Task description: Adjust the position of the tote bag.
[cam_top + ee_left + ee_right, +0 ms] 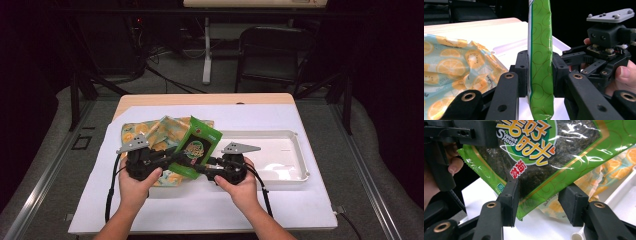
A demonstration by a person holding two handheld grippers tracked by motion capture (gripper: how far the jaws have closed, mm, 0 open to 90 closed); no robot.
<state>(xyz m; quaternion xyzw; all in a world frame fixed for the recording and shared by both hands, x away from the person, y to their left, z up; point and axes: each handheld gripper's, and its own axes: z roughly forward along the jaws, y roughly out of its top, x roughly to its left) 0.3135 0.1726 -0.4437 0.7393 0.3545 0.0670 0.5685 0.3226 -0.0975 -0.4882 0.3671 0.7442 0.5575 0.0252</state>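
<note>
Seaweed pack (pixel 198 146), a glossy green crinkled foil pouch at frame centre, stands clamped edge-on in the left gripper (pixel 172 156), while the right gripper (pixel 202 168) jaws gape beside its lower corner.

Each black gripper, left gripper (pixel 167 159) and right gripper (pixel 202 167), is topped by a grey three-cornered plate; brass-ringed screws are set in the jaws; black cables are trailed.

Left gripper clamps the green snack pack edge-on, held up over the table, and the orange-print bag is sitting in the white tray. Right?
Not quite. The orange-print bag lies on the white sheet left of the white tray, not in it; the high view shows this. The rest holds: the left gripper clamps the green snack pack edge-on, off the table.
</note>
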